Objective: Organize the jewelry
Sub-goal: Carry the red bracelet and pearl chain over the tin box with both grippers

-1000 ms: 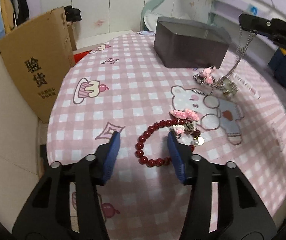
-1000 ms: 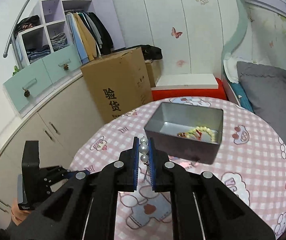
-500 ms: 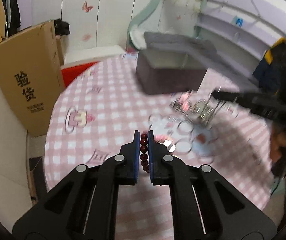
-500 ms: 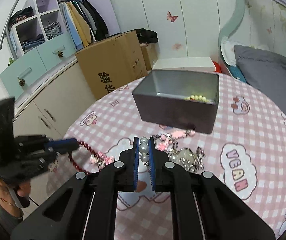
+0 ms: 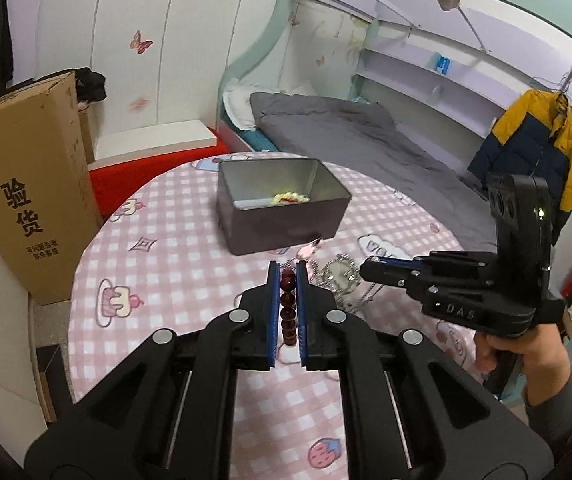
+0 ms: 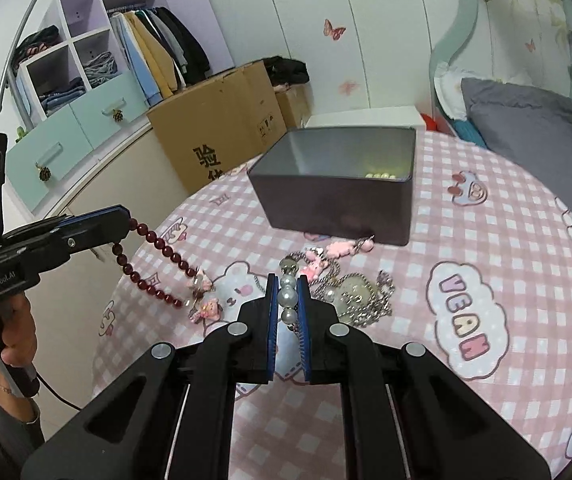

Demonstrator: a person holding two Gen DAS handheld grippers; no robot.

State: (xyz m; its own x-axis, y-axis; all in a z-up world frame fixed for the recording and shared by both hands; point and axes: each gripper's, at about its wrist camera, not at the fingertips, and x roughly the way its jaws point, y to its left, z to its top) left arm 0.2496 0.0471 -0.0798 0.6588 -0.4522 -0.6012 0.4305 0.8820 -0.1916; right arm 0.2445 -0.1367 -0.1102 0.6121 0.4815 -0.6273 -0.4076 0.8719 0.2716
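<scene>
On cardboard box (image 5: 26,184): "验货" print

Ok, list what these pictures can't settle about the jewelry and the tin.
- Grey tin: the right wrist view shows only a few pale beads; the near wall hides the rest of its floor.
- Red bead bracelet: in the left wrist view the left gripper covers its hanging loop.
- Pearl strand: the right gripper hides where it joins the silver chain pile.
</scene>
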